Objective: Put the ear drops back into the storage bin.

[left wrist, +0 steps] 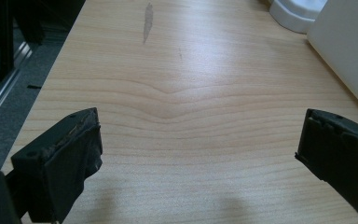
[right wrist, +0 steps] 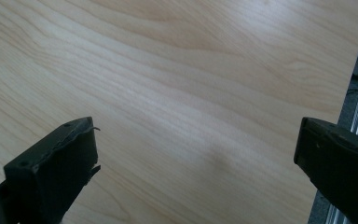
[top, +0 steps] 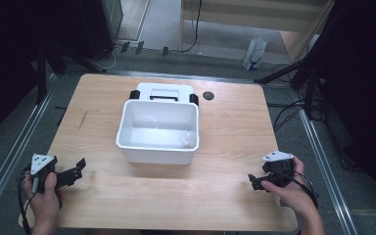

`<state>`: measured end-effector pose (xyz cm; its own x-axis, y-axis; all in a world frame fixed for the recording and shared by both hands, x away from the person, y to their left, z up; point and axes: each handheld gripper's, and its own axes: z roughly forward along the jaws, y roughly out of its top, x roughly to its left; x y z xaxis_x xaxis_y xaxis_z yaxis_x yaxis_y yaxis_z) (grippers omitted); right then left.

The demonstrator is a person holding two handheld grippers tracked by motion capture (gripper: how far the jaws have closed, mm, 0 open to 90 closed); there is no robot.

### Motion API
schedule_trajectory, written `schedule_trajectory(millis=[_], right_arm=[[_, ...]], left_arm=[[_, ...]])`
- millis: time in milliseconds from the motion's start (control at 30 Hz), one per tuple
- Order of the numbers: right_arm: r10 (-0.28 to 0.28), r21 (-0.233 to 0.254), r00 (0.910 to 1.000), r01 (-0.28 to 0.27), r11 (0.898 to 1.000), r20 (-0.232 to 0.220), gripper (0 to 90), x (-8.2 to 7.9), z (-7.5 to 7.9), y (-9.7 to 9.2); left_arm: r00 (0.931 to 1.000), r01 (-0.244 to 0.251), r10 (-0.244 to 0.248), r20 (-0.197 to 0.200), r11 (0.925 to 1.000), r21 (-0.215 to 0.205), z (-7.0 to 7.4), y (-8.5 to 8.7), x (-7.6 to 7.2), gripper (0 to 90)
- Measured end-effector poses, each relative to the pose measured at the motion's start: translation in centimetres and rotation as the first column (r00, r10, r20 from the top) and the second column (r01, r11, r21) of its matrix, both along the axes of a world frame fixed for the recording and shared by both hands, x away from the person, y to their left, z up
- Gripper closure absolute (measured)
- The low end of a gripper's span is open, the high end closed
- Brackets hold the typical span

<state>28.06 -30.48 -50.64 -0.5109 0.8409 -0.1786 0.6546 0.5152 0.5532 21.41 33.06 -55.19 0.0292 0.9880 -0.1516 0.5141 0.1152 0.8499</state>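
White plastic makes up the tub (top: 157, 147) at the middle of the wooden table (top: 225, 196), and behind it, touching its far wall, lies a white lid (top: 165, 91) with black clips. A small clear object (top: 188, 142) sits inside the tub near its right front corner; what it is cannot be told. A black round disc (top: 208, 95) lies on the table just right of the lid. The left gripper (top: 76, 171) rests low at the table's near left corner, well apart from the tub, its jaws spread wide with nothing between them. The right gripper (top: 253, 182) sits at the near right corner, equally wide open and holding nothing, bare wood showing between its jaws.
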Motion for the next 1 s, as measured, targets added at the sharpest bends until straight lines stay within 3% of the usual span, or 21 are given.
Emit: schedule_trajectory(millis=[200, 300, 567, 700, 800, 1000], right_arm=[[-0.055, 0.063, 0.9977, 0.053, 0.997, 0.04, 0.0, -1.5, -1.2, -1.5], [-0.095, 0.115, 0.993, 0.087, 0.989, 0.069, 0.0, -2.6, -1.9, -2.3], [-0.114, 0.198, 0.9893, 0.094, 0.976, 0.091, 0.0, -4.9, -3.2, -2.7], [-0.126, 0.212, 0.9863, 0.102, 0.972, 0.106, 0.0, -5.5, -3.9, -2.6], [-0.177, 0.272, 0.9728, 0.132, 0.953, 0.149, 0.0, -6.1, -4.2, -3.1], [-0.258, 0.387, 0.9504, 0.176, 0.905, 0.173, 0.0, -6.7, -4.2, -4.0]], left_arm=[[1.0, -0.002, 0.002, 0.002, 1.0, -0.004, 0.0, 0.0, 0.0, 0.6], [1.0, 0.001, -0.001, 0.0, 1.0, -0.001, 0.0, 0.0, 0.0, 0.6], [1.0, -0.001, 0.001, 0.006, 1.0, 0.007, 0.0, -0.2, 0.0, 0.6], [1.0, 0.0, 0.0, 0.003, 0.9999, 0.013, 0.0, -0.2, -0.1, 0.6], [1.0, 0.001, -0.001, 0.002, 0.9999, 0.015, 0.0, -0.2, -0.1, 0.6], [1.0, 0.003, -0.003, -0.003, 0.9997, 0.023, 0.0, -0.3, 0.0, 0.6]])
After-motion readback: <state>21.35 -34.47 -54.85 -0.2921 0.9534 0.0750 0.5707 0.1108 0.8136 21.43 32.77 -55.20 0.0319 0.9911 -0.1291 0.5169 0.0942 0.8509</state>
